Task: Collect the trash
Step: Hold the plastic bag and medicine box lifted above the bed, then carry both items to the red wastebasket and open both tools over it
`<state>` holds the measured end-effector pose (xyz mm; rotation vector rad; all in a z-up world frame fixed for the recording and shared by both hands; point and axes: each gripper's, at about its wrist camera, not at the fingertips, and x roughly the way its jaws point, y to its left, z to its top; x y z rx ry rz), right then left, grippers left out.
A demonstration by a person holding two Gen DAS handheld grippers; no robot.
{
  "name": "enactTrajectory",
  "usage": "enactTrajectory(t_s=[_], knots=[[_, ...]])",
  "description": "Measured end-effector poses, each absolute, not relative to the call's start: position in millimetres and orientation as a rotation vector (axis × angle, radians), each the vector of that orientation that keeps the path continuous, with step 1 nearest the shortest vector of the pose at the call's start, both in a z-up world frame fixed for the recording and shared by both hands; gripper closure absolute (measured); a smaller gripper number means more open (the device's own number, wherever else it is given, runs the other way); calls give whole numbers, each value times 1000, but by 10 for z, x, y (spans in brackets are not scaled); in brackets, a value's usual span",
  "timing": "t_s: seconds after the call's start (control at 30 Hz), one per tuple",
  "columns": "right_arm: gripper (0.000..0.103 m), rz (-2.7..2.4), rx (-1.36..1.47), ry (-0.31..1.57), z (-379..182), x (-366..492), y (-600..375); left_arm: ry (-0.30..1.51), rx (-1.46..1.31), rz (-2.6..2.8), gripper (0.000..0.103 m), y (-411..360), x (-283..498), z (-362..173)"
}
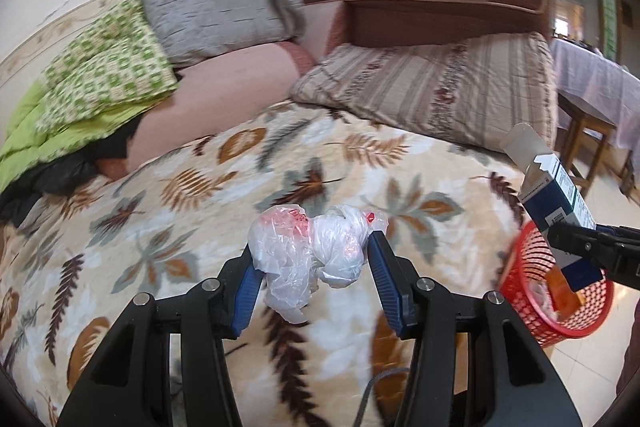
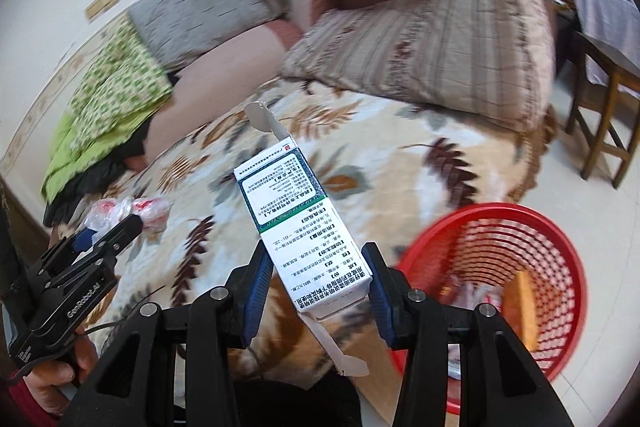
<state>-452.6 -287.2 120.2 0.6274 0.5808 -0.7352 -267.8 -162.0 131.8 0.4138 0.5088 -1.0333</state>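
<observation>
Left gripper (image 1: 312, 255) clamped on crumpled plastic bag (image 1: 308, 251) above leaf-patterned blanket (image 1: 160, 203); right gripper (image 2: 318, 279) clamped on white-and-blue carton (image 2: 304, 227), beside red mesh basket (image 2: 560, 267). Carton's printed panel legible only in right wrist view.

red basket (image 2: 492, 291) mouth open above, sofa edge (image 2: 500, 187) just beside; floor (image 2: 600, 207) bare

You see a red mesh basket (image 2: 552, 247), a leaf-patterned cream blanket (image 1: 160, 227), and blue pads (image 1: 244, 291) on black tongs.
</observation>
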Motion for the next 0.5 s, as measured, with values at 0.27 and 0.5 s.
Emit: enactTrajectory(t_s=[0.27,0.5], knots=[[54,-847,684,570,1123,-5119,-3070,496,485,-1141,52,-1961,-3120,1297],[54,-901,746,585,938,-5494,-3119,499,540,-1218,52,-2203,-3450,1214]])
